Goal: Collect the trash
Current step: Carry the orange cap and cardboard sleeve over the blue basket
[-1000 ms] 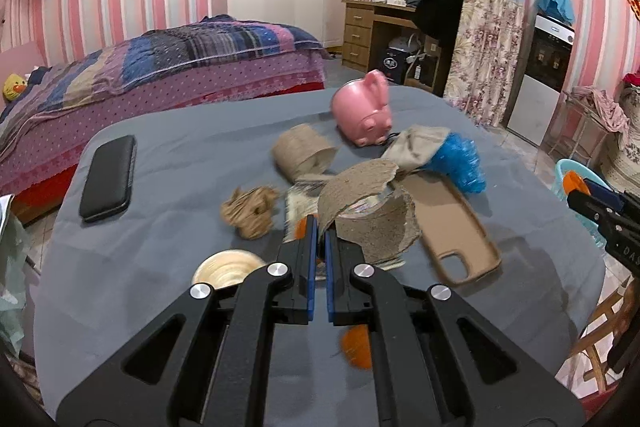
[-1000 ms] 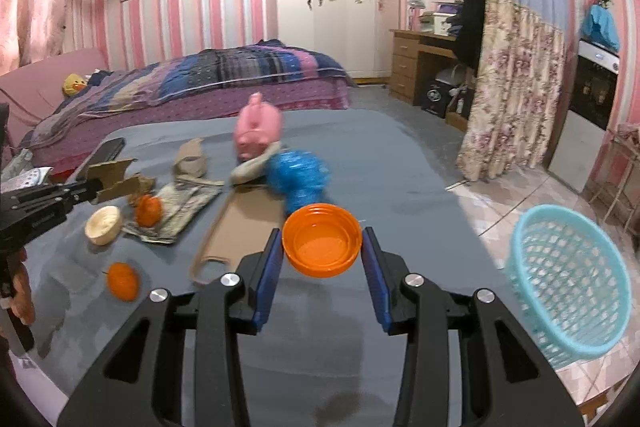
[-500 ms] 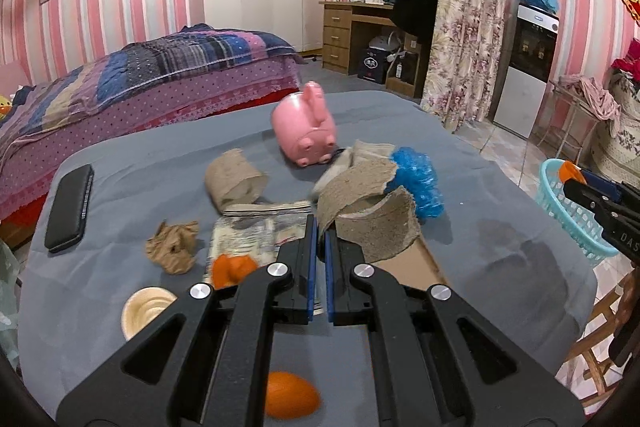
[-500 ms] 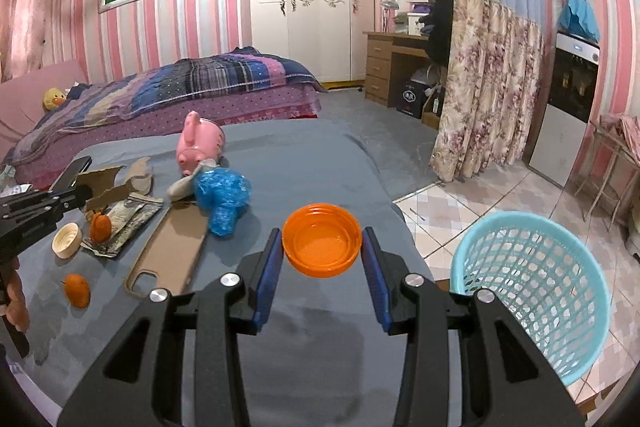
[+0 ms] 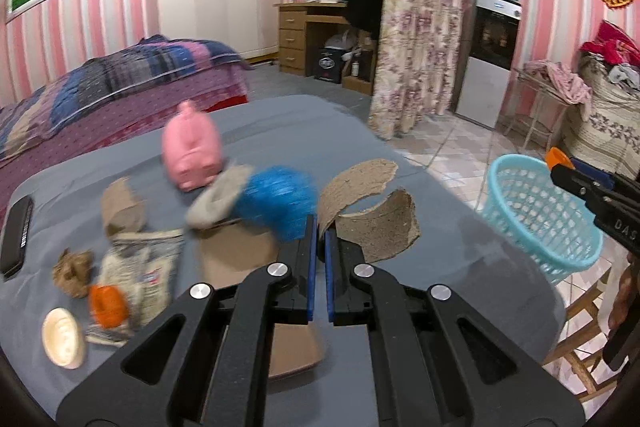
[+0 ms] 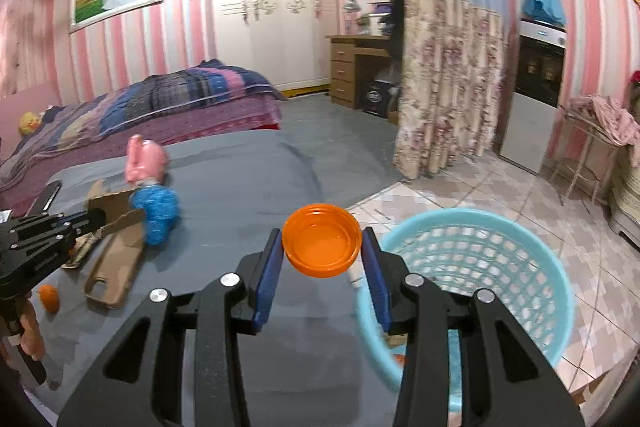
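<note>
Right gripper (image 6: 322,253) clamps an orange cap (image 6: 321,239), shallow, open side up, beside the rim of the blue basket (image 6: 516,259), not yet dropped. Left gripper (image 5: 318,231), jaws nearly together, pinches torn cardboard (image 5: 370,207), curled and ragged. Beyond, on the grey table (image 5: 460,259): crumpled paper (image 5: 73,271), blue wad (image 5: 280,201), wrappers (most trash uncollected, in my judgement).

Grey-covered table (image 5: 460,227). Landmark: pink piggy bank (image 5: 192,155). Just in front of it: blue bag (image 5: 280,199), brown phone case (image 5: 236,255). Far left: black phone (image 5: 16,239). Front-left: crumpled paper (image 5: 72,267), cream lid (image 5: 62,343).
</note>
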Available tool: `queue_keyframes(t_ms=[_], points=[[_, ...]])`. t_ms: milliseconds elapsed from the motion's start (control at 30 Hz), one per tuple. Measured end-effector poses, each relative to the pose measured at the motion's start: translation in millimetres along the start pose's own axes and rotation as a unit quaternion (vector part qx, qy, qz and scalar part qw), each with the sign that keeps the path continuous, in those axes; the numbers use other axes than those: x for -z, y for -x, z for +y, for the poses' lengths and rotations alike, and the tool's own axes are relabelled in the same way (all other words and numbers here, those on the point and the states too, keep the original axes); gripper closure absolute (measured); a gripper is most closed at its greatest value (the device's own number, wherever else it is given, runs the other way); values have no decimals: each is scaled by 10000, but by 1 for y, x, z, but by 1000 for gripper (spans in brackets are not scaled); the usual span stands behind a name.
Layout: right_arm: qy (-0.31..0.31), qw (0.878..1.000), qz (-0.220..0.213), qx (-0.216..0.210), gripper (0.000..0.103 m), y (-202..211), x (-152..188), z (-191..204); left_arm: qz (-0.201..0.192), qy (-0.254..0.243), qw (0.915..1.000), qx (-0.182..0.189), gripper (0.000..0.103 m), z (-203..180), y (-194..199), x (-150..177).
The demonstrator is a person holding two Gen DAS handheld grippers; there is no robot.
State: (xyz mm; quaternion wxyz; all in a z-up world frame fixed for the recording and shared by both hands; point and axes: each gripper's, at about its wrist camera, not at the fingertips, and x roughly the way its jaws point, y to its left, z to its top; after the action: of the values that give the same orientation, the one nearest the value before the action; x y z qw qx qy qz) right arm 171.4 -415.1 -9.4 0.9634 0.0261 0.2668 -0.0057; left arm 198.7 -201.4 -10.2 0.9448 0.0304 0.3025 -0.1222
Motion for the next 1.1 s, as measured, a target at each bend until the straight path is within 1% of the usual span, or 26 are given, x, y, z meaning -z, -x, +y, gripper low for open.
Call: queue_keyframes(t_ms=[233,367,500,633,800,867,1000,1067,1100], points=[[-354,9980,106,515,63,1,7,-59,-56,-199,9991,382,101,-57,-16,-7],[-555,9952,162,786,63,3,15,-90,25,-279,9978,599,101,-86,-29,-8],[-604,9922,288,1050,63,0,23,-113,95,-440,9958,800,101,-115,-42,-7],[-714,9904,362,1124,63,-2,27,-130,144,-552,9932,1011,101,-142,-52,-6],[-1034,9869,375,1181,63,-3,34,-154,101,-739,9897,1218,101,-174,-58,-7],[-1107,9857,383,1211,63,-3,36,-159,92,-909,9878,1261,101,-189,-62,-7],[-1222,9839,389,1248,63,-1,40,-165,216,-1068,9836,1437,101,-211,-75,-6],[-1244,9835,383,1260,63,-1,40,-168,241,-1134,9825,1455,101,-220,-81,-5],[-1252,9833,382,1261,63,-1,41,-168,234,-1181,9822,1442,99,-223,-83,-4]])
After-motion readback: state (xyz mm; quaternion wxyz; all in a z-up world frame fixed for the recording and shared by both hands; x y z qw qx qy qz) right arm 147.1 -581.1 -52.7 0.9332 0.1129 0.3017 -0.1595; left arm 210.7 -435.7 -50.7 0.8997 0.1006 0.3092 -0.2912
